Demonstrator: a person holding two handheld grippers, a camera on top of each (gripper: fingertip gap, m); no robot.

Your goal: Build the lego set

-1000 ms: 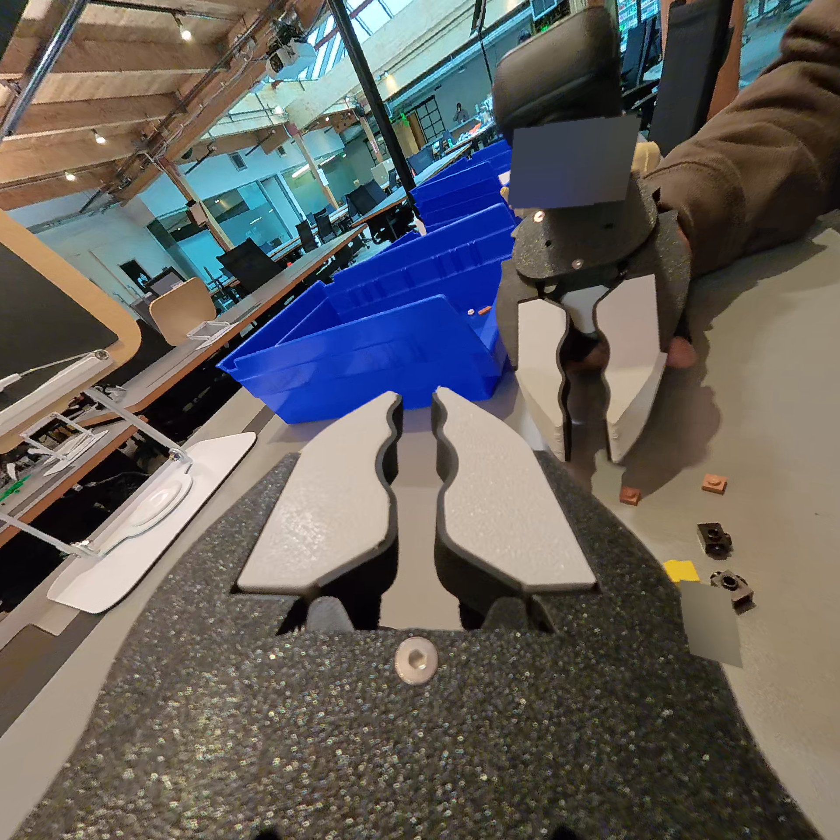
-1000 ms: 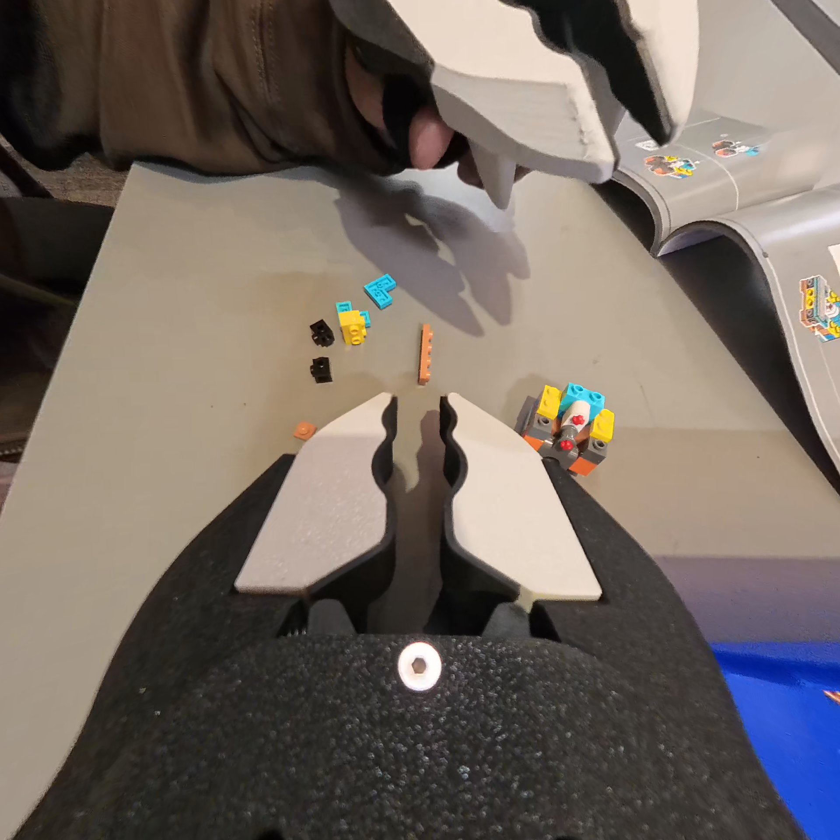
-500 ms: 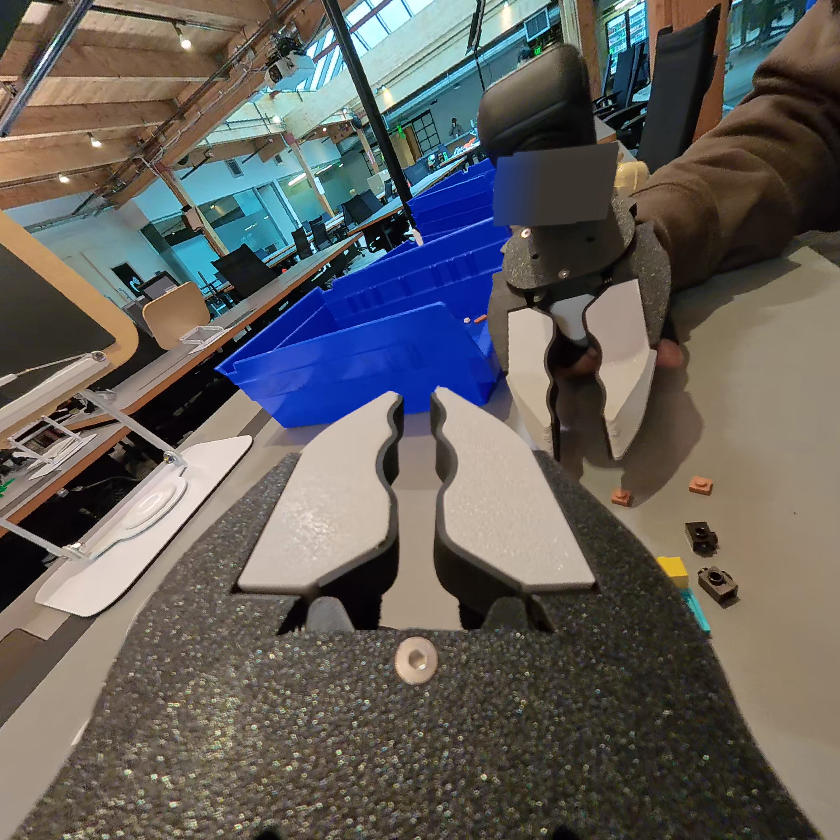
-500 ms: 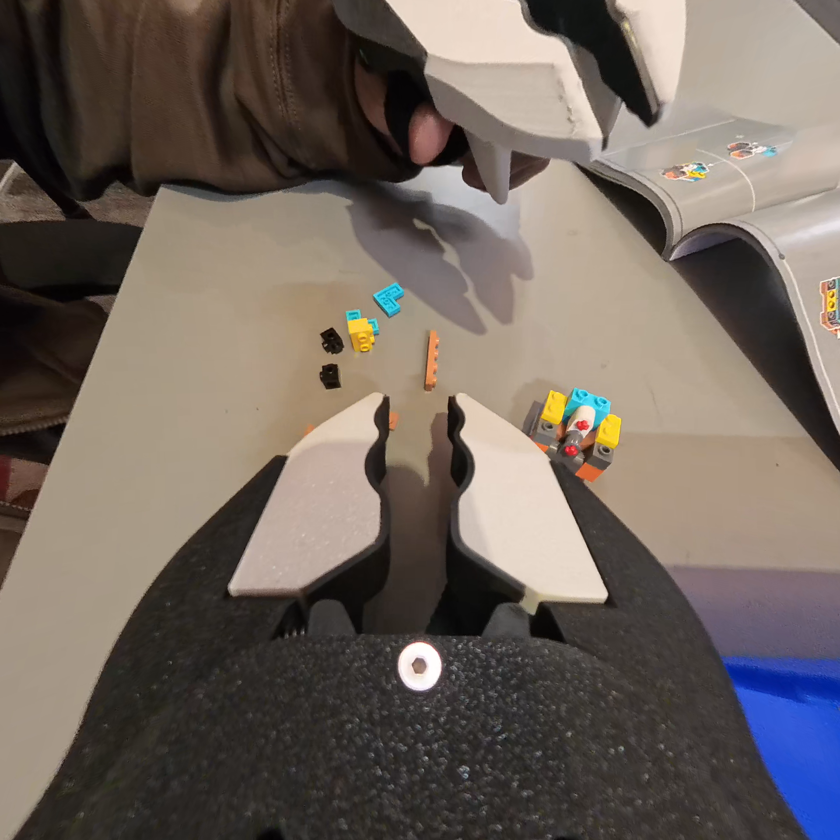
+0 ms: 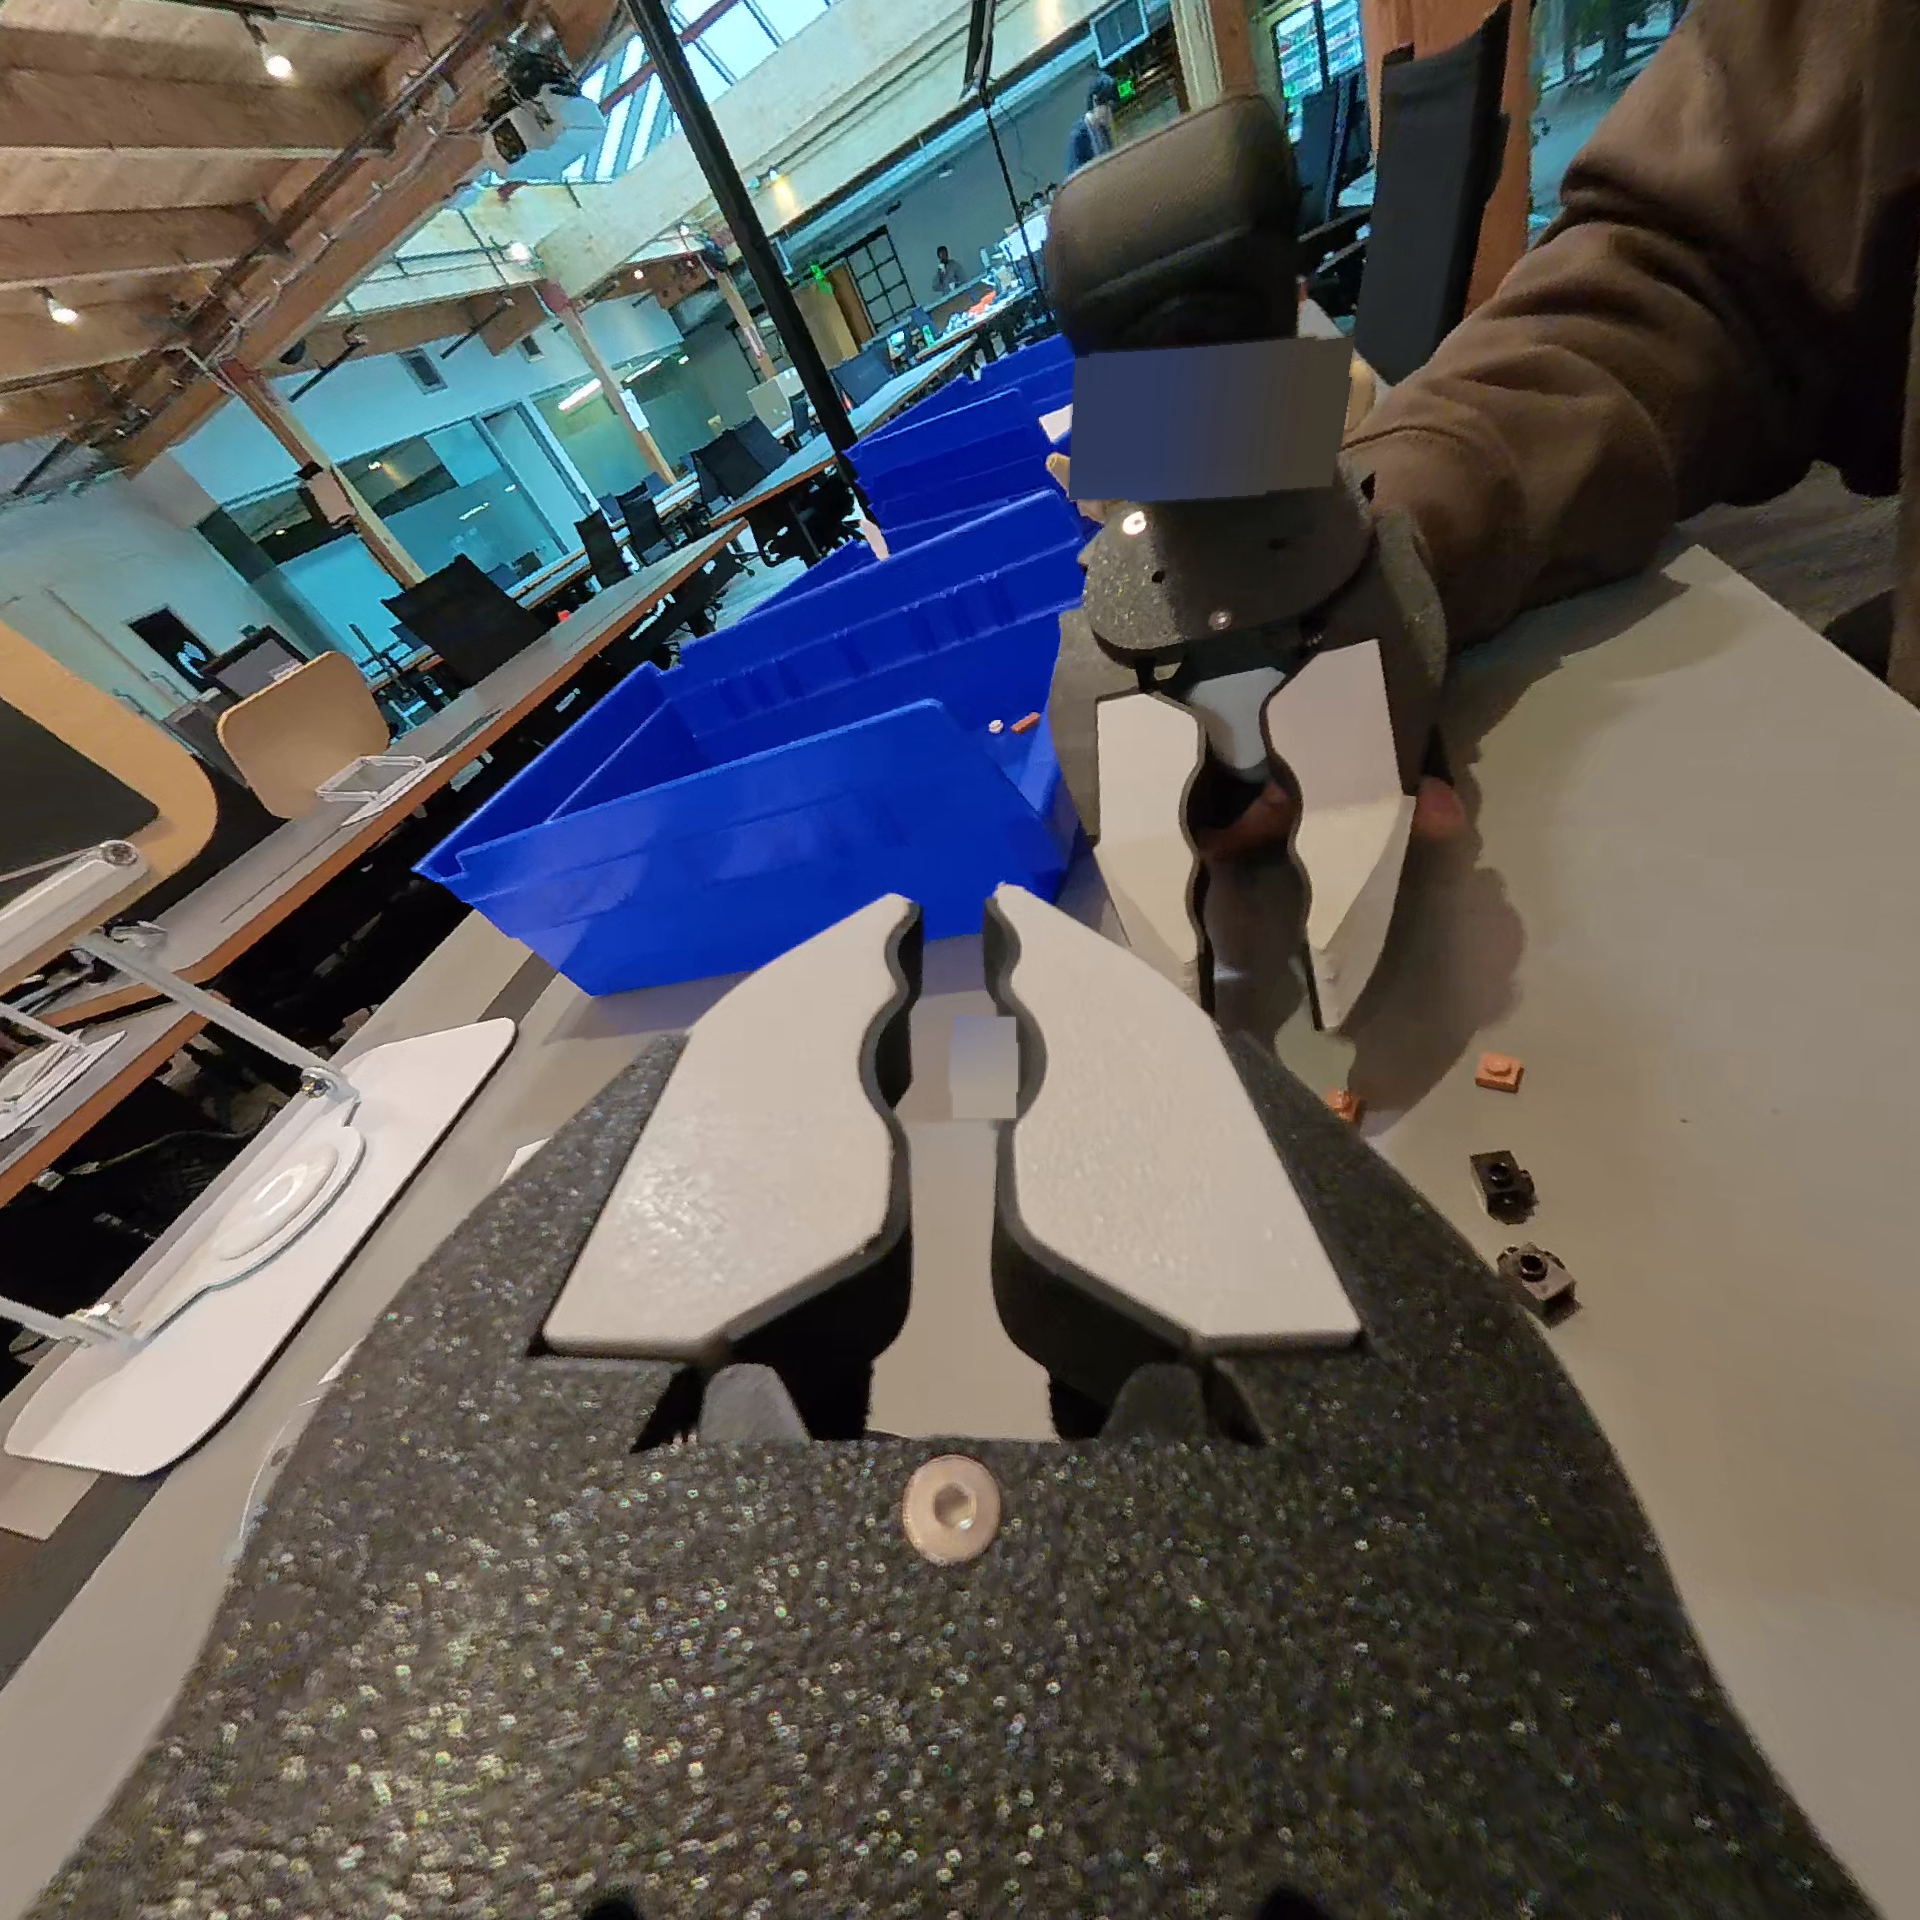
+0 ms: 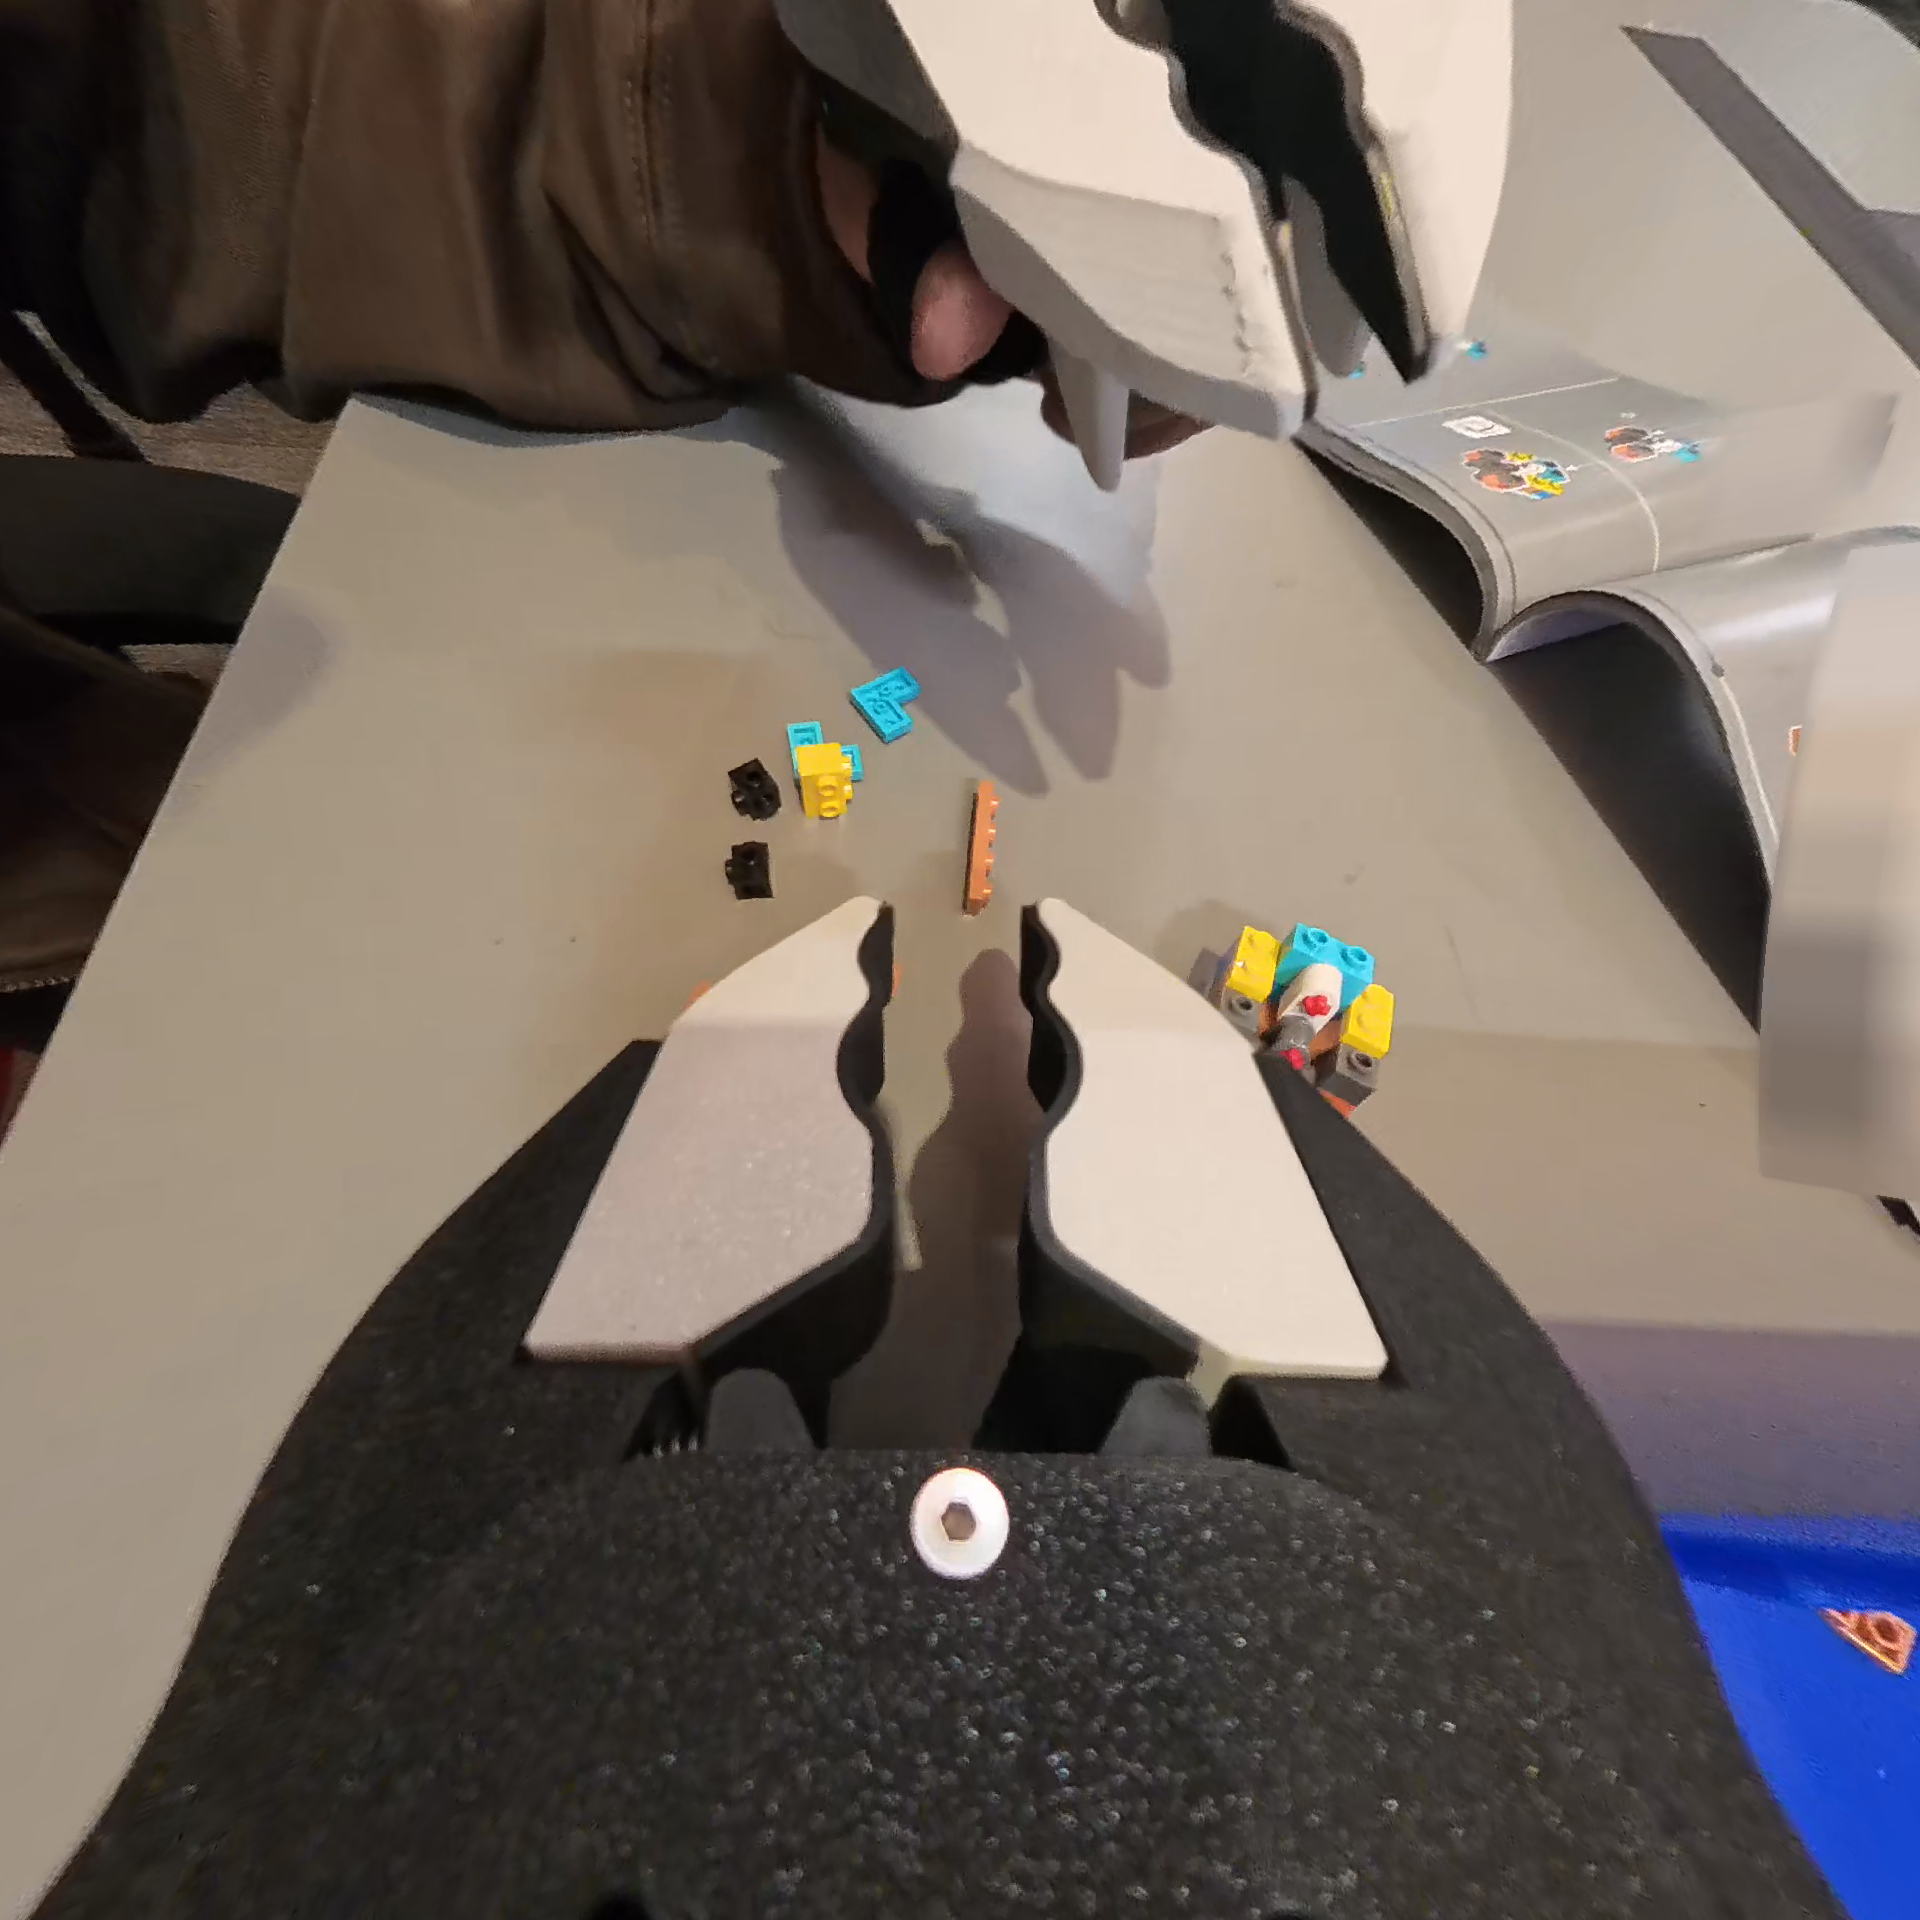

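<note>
In the right wrist view my right gripper (image 6: 956, 914) is open and empty, low over the grey table (image 6: 436, 1039). A long orange plate (image 6: 982, 847) lies just beyond its tips. Two black pieces (image 6: 753, 784), a yellow brick (image 6: 826, 779) and a cyan L-plate (image 6: 885, 701) lie farther off to the left. The partly built model (image 6: 1304, 1003) stands beside the right finger. My left gripper (image 5: 951, 914) is empty with its jaws a narrow gap apart, held above the table. It faces the right gripper (image 5: 1257, 997), whose tips almost touch the table.
Blue bins (image 5: 748, 831) stand along the table's far side, one also at the lower right (image 6: 1808, 1662). An open instruction booklet (image 6: 1558, 488) lies at the right. A small orange plate (image 5: 1501, 1072) and black pieces (image 5: 1501, 1184) lie right of the left gripper. A sleeved arm (image 6: 468, 208) reaches in. The tips of one gripper are about 9 cm away from the tips of the other. Measured from the fingertips, the long orange plate (image 6: 982, 847) is 4 cm or so from the right gripper and 10 cm from the left. My right gripper is the nearer one to the yellow brick (image 6: 826, 779): about 4 cm, against 11 cm.
My right gripper's jaws have opened wider, and it has moved forward toward the long orange plate, covering the small orange pieces. The left gripper has shifted sideways, its gap unchanged.
</note>
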